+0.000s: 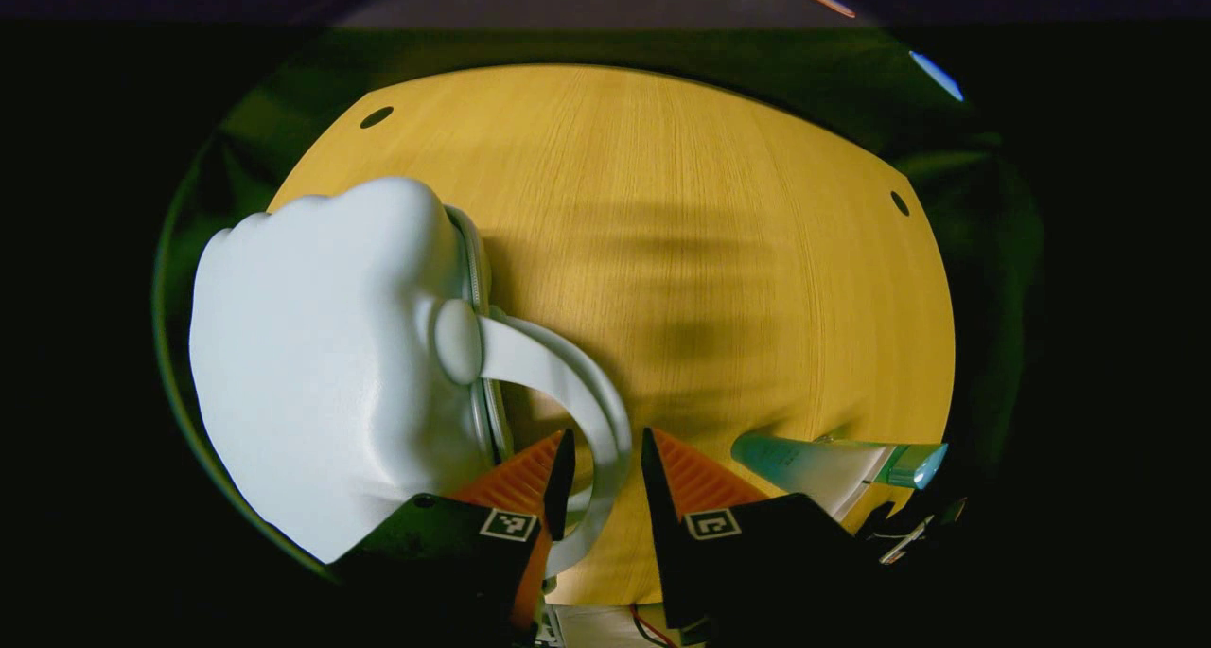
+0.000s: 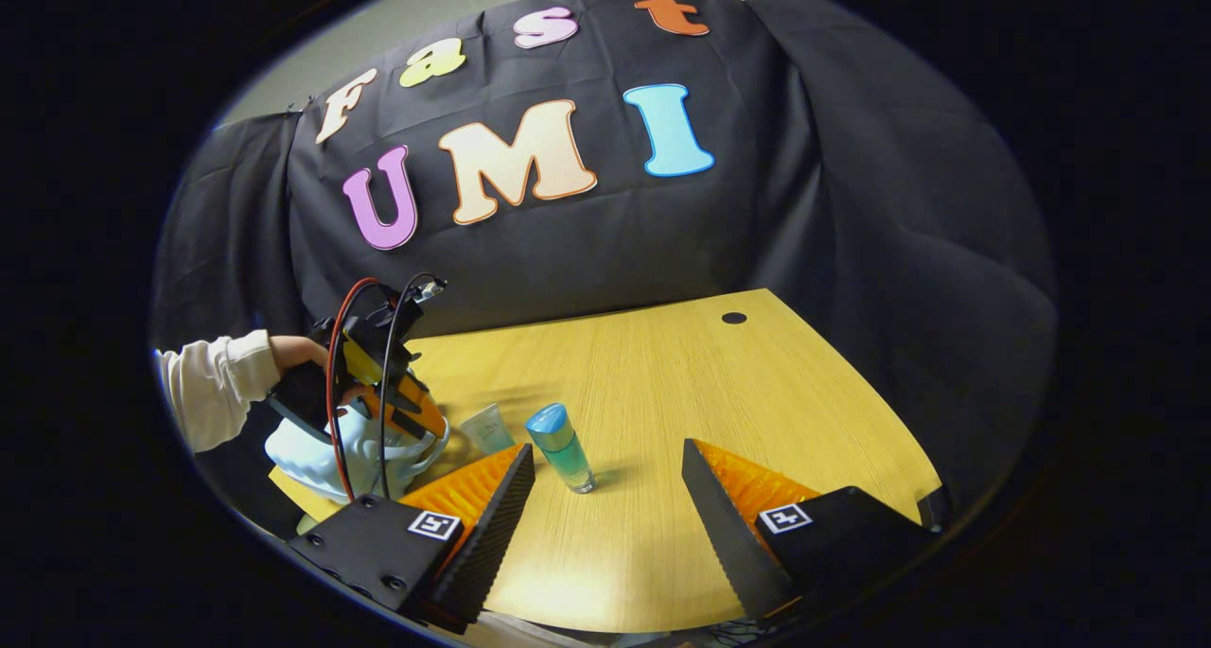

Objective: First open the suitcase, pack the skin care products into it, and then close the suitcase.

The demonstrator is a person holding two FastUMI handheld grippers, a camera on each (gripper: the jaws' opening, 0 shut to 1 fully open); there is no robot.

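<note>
Left gripper view: left hand-held gripper (image 1: 603, 464) stood open astride suitcase (image 1: 322, 364) handle (image 1: 577, 393), ungripped; closing off-centre might slip. Right hand-held gripper (image 2: 605, 482) wide open, empty.

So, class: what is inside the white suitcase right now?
Cannot be seen: the suitcase is closed, its shell covering the inside. The tube and bottle lie outside on the table.

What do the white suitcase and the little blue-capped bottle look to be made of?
The suitcase looks like hard moulded plastic with a smooth matte shell, rounded bumps and a rigid curved handle. The bottle seems clear plastic or glass, I cannot tell which: blue-green liquid shows through it, under an opaque blue cap.
</note>
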